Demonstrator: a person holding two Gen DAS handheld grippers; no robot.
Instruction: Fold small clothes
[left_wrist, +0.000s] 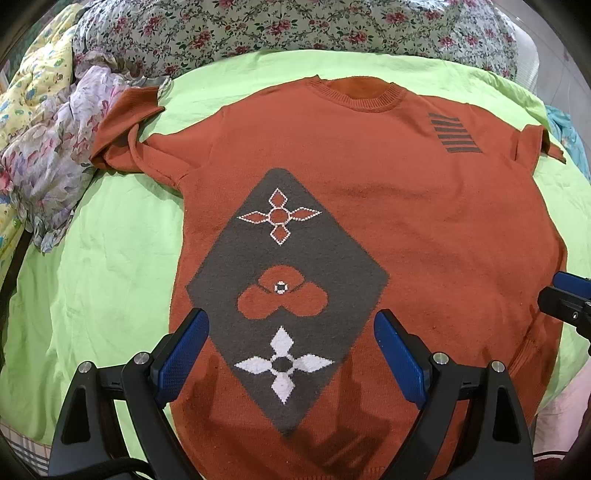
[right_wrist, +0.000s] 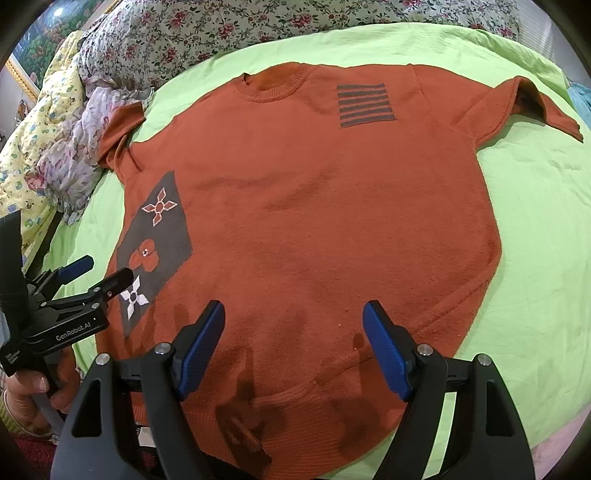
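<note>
A rust-orange knit sweater (left_wrist: 388, 192) lies flat, front up, on a lime-green sheet (left_wrist: 110, 258), with its collar at the far side and its hem toward me. It bears a grey diamond with flower motifs (left_wrist: 284, 280) and a block of grey stripes (left_wrist: 456, 133). My left gripper (left_wrist: 291, 328) hovers open over the lower part of the diamond, nothing between its blue pads. My right gripper (right_wrist: 293, 321) stands open above the sweater (right_wrist: 314, 206) near the hem, also with nothing between its pads. In the right wrist view the left gripper (right_wrist: 107, 269) shows at the left, held by a hand (right_wrist: 33, 384).
A floral quilt (left_wrist: 277, 26) is bunched along the far side. A crumpled pale floral cloth (left_wrist: 55, 158) lies at the left by the folded-in sleeve (left_wrist: 122, 125). The other sleeve (right_wrist: 543, 107) spreads to the right. A turquoise cloth (left_wrist: 565, 136) peeks at the right edge.
</note>
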